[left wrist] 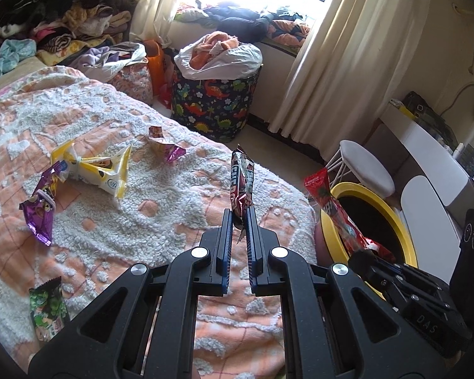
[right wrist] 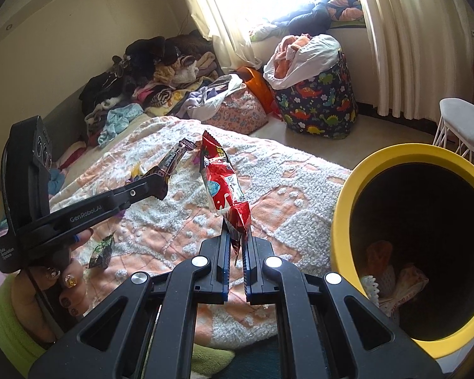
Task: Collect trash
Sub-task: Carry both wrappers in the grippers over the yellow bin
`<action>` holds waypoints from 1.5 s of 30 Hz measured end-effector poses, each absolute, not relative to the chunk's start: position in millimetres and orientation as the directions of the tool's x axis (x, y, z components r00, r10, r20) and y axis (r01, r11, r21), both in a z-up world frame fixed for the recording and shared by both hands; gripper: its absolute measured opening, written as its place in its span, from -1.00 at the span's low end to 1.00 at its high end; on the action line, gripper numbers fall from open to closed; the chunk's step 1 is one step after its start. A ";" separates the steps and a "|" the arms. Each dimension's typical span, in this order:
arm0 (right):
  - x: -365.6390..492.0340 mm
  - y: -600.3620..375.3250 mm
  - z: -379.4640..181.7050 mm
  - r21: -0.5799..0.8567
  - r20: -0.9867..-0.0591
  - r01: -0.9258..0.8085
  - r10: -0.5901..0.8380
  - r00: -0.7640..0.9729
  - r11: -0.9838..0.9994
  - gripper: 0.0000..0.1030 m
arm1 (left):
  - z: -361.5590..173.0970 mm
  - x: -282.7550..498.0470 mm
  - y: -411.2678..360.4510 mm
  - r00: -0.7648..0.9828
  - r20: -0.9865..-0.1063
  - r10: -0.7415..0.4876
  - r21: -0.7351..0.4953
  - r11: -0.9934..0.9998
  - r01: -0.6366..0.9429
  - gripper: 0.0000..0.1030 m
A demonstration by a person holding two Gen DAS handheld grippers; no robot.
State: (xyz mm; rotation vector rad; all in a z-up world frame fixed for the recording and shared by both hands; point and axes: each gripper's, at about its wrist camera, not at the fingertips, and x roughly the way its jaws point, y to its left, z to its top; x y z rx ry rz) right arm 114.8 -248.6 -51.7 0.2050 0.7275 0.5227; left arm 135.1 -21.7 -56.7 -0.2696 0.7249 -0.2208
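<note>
Left wrist view, jaws pinching dark wrapper [left wrist: 240,183] upright, right jaws pinching red wrapper [right wrist: 226,189] upright

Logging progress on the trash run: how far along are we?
Done: some wrappers already lie in the yellow bin. In hand: left gripper shut on a dark wrapper, right gripper shut on a red wrapper, neither over the bin yet. Left on the bed: yellow wrapper, purple wrapper, green wrapper, small crumpled wrapper.

Both tongs angle downward, jaws clamped nearly together: the left tongs [left wrist: 240,218] at nine o'clock of the right tongs [right wrist: 236,237], a hand [right wrist: 44,287] gripping its handle.
</note>
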 end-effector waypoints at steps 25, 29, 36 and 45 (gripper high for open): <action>114.8 -295.7 -39.7 0.370 -0.542 -0.294 0.462 0.702 0.881 -0.87 | -43.2 126.9 -54.4 0.722 -0.604 -0.338 -0.294 0.936 0.193 -0.91; 115.7 -305.4 -38.4 0.367 -0.537 -0.272 0.441 0.719 0.890 -0.87 | -41.0 126.0 -61.0 0.722 -0.599 -0.346 -0.288 0.935 0.208 -0.91; 119.4 -323.8 -37.8 0.375 -0.529 -0.232 0.413 0.741 0.898 -0.87 | -38.0 123.5 -72.8 0.719 -0.596 -0.357 -0.277 0.932 0.232 -0.91; 123.6 -344.8 -38.9 0.386 -0.524 -0.186 0.381 0.762 0.904 -0.87 | -35.2 120.7 -88.4 0.711 -0.594 -0.377 -0.265 0.926 0.269 -0.91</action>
